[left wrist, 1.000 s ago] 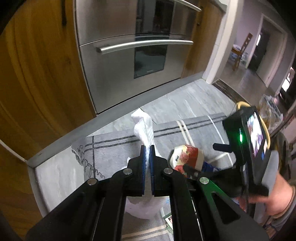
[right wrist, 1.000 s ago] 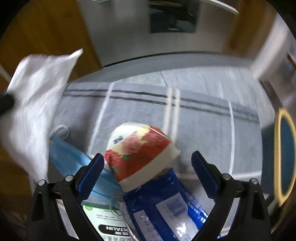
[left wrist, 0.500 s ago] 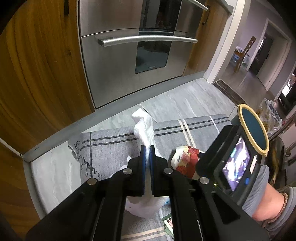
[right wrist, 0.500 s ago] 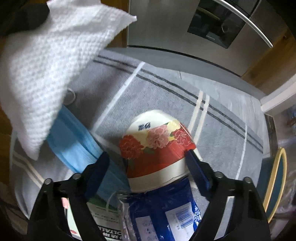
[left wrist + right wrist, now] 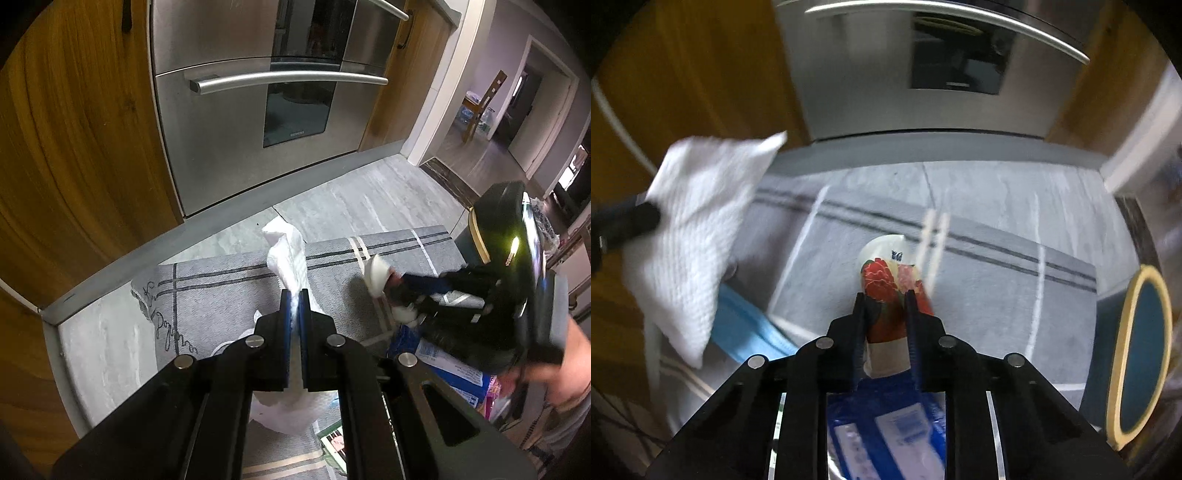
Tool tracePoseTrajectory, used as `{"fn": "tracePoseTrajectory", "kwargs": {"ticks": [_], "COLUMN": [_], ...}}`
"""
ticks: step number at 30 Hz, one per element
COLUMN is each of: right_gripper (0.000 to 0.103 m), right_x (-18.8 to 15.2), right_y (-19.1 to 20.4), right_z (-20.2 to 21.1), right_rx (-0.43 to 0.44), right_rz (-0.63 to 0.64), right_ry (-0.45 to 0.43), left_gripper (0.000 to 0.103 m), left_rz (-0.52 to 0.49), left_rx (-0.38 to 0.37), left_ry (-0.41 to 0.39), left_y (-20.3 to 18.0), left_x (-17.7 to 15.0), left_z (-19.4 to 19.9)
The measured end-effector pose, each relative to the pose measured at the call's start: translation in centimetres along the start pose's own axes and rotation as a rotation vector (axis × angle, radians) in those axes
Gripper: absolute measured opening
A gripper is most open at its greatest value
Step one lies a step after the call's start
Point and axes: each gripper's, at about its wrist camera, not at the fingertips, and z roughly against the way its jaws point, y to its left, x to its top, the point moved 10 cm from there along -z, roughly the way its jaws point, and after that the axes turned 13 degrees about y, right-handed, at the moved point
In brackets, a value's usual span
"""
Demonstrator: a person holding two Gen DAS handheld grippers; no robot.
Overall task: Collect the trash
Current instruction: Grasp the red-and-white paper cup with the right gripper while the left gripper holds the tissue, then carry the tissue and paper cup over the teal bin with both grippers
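Observation:
My left gripper (image 5: pixel 294 295) is shut on a white paper towel (image 5: pixel 288 254), which hangs above the grey striped rug (image 5: pixel 221 291). The same paper towel (image 5: pixel 694 229) shows at the left of the right wrist view. A paper cup with red flowers (image 5: pixel 886 273) sits between the fingers of my right gripper (image 5: pixel 885 295), whose jaws are closing. The pads press the cup's sides and it looks squashed narrow. In the left wrist view the right gripper (image 5: pixel 393 293) holds the cup (image 5: pixel 376 275) to the right of my left one.
A blue face mask (image 5: pixel 746 325) and a blue plastic packet (image 5: pixel 886 424) lie on the rug (image 5: pixel 997 295). A green box (image 5: pixel 332 439) lies nearby. A steel oven (image 5: pixel 258 110) and wooden cabinets stand behind. A yellow-rimmed blue round container (image 5: pixel 1141 354) is at the right.
The right gripper's jaws went from wide apart around the cup to tight on its sides, squeezing it narrow. The left gripper kept still with the paper towel.

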Motion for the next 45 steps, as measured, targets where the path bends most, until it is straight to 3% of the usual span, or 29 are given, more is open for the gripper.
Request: {"fn": "tracePoseTrajectory", "kwargs": {"ticks": [8,10,18,24,32,41,45], "right_gripper": [0.021,0.017,0.014,0.014,0.014,0.014,0.014], "right_x": [0.6,0.6,0.4,-0.9,-4.1,-7.9,-10.1], "right_y": [-2.4,-2.6,-5.3,-7.9,-12.0,-23.7,-30.2], "right_z": [-1.4,-1.6,2.6,7.3,9.9,12.7,13.3], "right_rx": [0.034,0.058,0.112,0.085,0.057,0.017,0.001], "right_rz": [-0.072,-0.079,-0.181,-0.195,-0.213,-0.413,-0.577], "right_ry": [0.025,0.028,-0.061,-0.144,-0.174,-0.228,-0.247], "left_gripper": [0.004,0.004,0.004,0.004,0.004,0.004,0.004], "left_rz": [-0.015,-0.017,-0.044,-0.109,-0.205,-0.349,-0.351], "left_rx": [-0.001,-0.005,-0.053,-0.089,-0.14,-0.196,-0.294], "left_ry": [0.014,0.014,-0.037,-0.098,-0.142,-0.147,-0.132], "left_y": [-0.4,-0.6,-3.2,-8.0,-15.9,-26.7,-31.9], "left_x": [-0.1,-0.1,1.0,2.4,3.5,6.0,8.2], "left_z": [-0.4,-0.5,1.0,2.7,3.7,2.0,1.0]}}
